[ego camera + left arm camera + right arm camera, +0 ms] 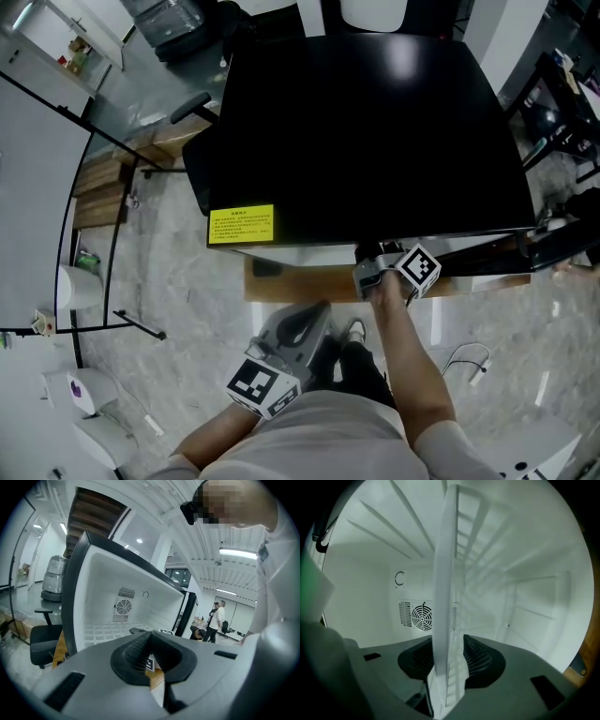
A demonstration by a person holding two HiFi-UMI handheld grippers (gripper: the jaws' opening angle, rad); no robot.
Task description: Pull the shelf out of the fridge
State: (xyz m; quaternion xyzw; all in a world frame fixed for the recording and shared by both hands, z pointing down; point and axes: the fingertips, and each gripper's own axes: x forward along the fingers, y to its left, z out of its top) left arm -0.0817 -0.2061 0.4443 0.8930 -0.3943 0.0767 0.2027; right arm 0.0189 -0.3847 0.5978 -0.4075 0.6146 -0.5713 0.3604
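The black fridge [375,122] stands open in front of me, its white inside [117,588] showing in the left gripper view. My right gripper [377,270] reaches level into its front opening. In the right gripper view the white slatted shelf [444,597] runs edge-on up the picture, and its front edge sits between the jaws of the right gripper [449,660]. The jaws stand wide, with a gap at one pad. My left gripper [302,323] hangs low by my lap, outside the fridge, with its pads [140,651] together on nothing.
A round fan vent [423,616] sits in the fridge's back wall. The fridge rests on a wooden stand [309,281] and bears a yellow label [241,225]. An office chair [42,644] stands to the left. People [216,620] are far off beyond the door edge [187,613].
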